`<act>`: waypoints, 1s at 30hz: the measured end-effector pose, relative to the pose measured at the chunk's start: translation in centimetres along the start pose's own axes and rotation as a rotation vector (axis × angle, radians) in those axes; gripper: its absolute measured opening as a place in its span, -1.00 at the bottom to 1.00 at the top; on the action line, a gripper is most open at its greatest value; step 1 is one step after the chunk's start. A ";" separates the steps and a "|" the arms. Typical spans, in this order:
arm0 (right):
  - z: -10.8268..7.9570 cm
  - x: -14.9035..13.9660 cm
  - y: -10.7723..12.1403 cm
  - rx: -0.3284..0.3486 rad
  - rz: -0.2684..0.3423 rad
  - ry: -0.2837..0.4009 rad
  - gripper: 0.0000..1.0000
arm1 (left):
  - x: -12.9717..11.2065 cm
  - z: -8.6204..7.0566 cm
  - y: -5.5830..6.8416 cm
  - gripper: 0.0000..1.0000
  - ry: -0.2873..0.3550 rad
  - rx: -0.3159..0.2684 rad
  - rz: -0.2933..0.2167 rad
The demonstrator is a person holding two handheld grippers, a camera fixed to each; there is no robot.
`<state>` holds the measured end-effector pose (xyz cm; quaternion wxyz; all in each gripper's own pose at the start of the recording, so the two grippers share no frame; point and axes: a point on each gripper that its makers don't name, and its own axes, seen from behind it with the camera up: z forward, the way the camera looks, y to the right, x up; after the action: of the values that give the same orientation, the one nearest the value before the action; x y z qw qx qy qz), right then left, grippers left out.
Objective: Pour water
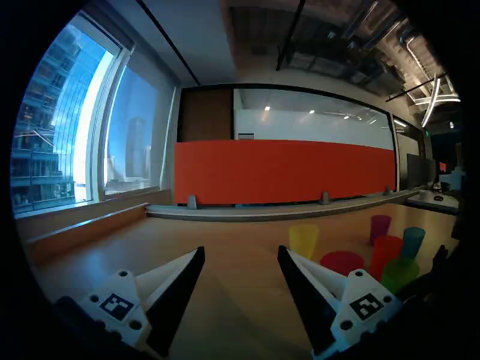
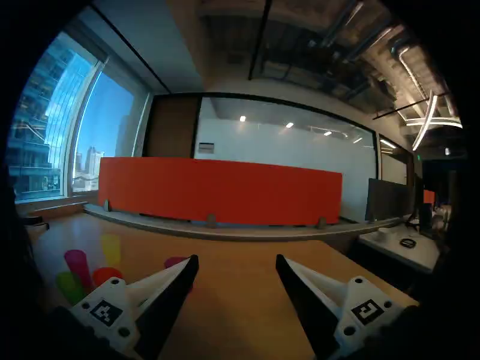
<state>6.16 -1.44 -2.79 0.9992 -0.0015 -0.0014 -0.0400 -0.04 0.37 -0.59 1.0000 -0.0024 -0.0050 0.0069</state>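
Several coloured plastic cups stand in a cluster on the wooden table [image 1: 240, 300]. In the left gripper view they sit to the right of my left gripper [image 1: 240, 251]: a yellow cup [image 1: 303, 239], a purple cup [image 1: 380, 228], a teal cup [image 1: 413, 241], a tall red cup [image 1: 385, 255], a green cup [image 1: 399, 273] and a low crimson cup [image 1: 342, 262]. My left gripper is open and holds nothing. In the right gripper view the yellow cup [image 2: 111, 249], a pink cup [image 2: 78, 267] and the green cup [image 2: 69, 287] stand to the left of my right gripper [image 2: 236, 259], which is open and holds nothing.
An orange partition [image 1: 282, 171] on a grey rail closes off the table's far edge. Large windows [image 1: 60, 138] run along the left. A neighbouring white desk [image 2: 402, 246] with a dark monitor [image 2: 387, 207] lies to the right.
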 end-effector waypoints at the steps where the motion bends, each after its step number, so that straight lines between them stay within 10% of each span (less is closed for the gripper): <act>1: 0.1 0.0 0.0 0.004 0.004 0.003 1.00 | 0.0 0.0 0.0 0.80 0.000 0.000 0.000; 30: 2.2 -2.4 -1.0 0.026 0.056 0.050 0.99 | 0.0 0.0 0.0 0.80 0.000 0.000 -0.001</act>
<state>3.65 -2.20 -0.54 0.9996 0.0123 0.0233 -0.0120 -0.02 0.35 -0.61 1.0000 -0.0025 -0.0052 0.0066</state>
